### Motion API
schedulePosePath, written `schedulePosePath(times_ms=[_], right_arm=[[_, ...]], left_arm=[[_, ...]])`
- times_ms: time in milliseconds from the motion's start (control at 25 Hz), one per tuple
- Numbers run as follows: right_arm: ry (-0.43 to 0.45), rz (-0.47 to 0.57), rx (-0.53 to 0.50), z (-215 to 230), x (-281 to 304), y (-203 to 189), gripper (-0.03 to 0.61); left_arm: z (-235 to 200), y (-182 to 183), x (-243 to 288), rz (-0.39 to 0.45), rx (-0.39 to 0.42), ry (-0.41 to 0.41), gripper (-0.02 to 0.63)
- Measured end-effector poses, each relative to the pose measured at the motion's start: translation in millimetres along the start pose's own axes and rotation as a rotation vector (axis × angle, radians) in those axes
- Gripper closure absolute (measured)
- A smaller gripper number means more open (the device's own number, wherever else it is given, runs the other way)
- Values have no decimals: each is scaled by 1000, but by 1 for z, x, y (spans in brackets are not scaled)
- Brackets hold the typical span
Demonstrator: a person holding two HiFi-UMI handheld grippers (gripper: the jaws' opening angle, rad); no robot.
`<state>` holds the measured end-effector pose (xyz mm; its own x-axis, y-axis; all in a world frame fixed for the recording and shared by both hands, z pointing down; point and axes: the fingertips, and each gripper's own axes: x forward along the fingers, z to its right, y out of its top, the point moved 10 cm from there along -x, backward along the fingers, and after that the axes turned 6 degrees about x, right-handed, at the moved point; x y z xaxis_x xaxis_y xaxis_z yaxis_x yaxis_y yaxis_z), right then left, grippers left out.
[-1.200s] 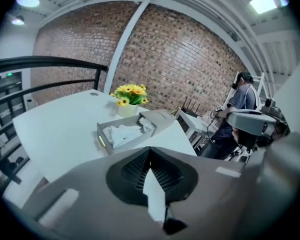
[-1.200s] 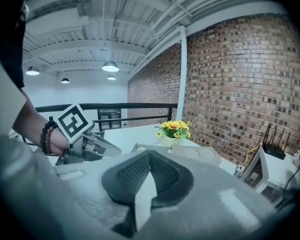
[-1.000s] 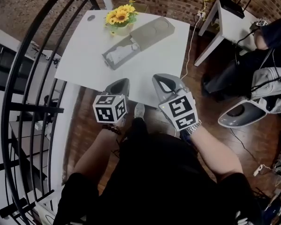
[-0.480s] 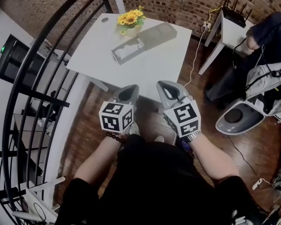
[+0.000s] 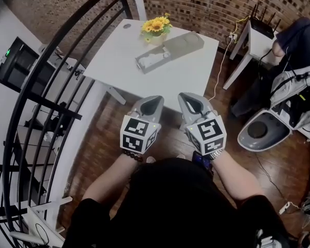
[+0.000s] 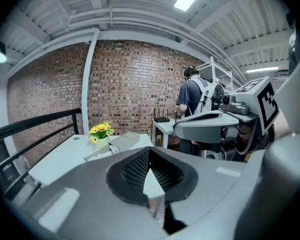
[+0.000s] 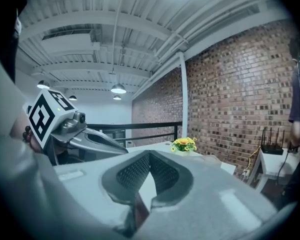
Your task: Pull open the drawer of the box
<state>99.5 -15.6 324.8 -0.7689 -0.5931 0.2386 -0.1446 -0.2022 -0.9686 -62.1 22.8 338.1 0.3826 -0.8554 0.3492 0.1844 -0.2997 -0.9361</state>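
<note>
The long grey box [image 5: 183, 43] lies on the white table [image 5: 124, 61] beside a pot of yellow flowers [image 5: 156, 27]. Its drawer [image 5: 152, 61] stands pulled out toward the table's middle, with pale contents showing. My left gripper [image 5: 151, 103] and right gripper [image 5: 190, 101] hang side by side over the wooden floor, short of the table's near edge and well apart from the box. Both are shut and hold nothing. The left gripper view shows shut jaws [image 6: 150, 156] with the box [image 6: 121, 141] far ahead. The right gripper view shows the same meeting tips [image 7: 150, 156] and the flowers [image 7: 184, 144].
A black curved railing [image 5: 46, 87] runs down the left. At the upper right stands a small white side table [image 5: 258, 35] with a router, with a person [image 5: 299, 40] next to it. A grey rounded seat [image 5: 261, 130] sits on the floor at the right, near a cable [image 5: 222, 71].
The table and box have drawn away toward the top of the head view. Both grippers, earlier over the table's near edge, are now back over the floor, still shut.
</note>
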Motion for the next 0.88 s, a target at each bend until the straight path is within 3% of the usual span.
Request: schedulePosePath(times_ms=[560, 880], right_arm=[[-40, 10, -29, -50, 6, 13, 588], [-65, 10, -32, -57, 9, 10, 588]], left_arm=[[-21, 2, -36, 38, 55, -42, 597], [-28, -5, -38, 44, 60, -58, 597]])
